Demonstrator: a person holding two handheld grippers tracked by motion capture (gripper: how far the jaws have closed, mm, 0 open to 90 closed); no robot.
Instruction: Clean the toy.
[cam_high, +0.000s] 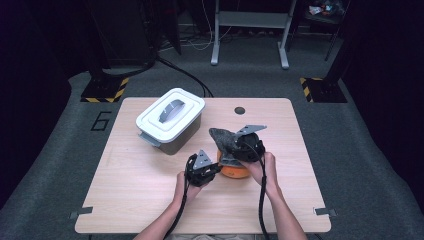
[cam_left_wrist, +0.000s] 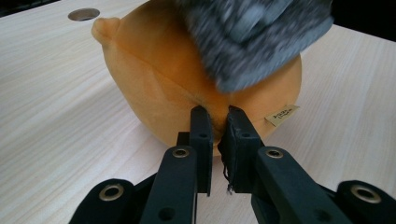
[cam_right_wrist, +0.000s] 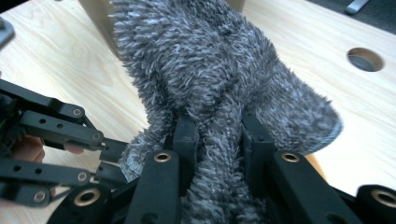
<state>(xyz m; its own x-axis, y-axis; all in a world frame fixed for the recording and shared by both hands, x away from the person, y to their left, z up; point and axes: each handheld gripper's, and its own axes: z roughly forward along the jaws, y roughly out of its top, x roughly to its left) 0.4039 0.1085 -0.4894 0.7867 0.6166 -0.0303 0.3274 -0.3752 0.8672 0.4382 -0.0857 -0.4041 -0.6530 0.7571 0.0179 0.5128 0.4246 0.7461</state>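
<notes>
High view shows the table (cam_high: 150, 200) first, a light wooden top with a small round hole (cam_high: 240, 110) near its far edge. On the far left part of it stands a grey bin with a white lid (cam_high: 170, 120), and the lid is on. It is well apart from your hands.

Near the middle of the table, in front of you, lies the orange plush toy (cam_high: 235, 171). In the left gripper view it rests on the wood as a round body with a small ear-like bump at its upper left and a little cloth label (cam_left_wrist: 283, 114) on its right side.

Above it you hold the grey fuzzy plush (cam_right_wrist: 219, 79). It hangs over the top of the orange one, and I cannot tell if the two touch.

Your right hand-held gripper (cam_right_wrist: 218, 140) is clamped on the lower part of the grey fuzzy plush, the fur is squeezed between the two jaws. Your left hand-held gripper (cam_left_wrist: 219, 122) has its jaws nearly together, and they pinch a small fold of the orange plush toy's fabric low on its side.
</notes>
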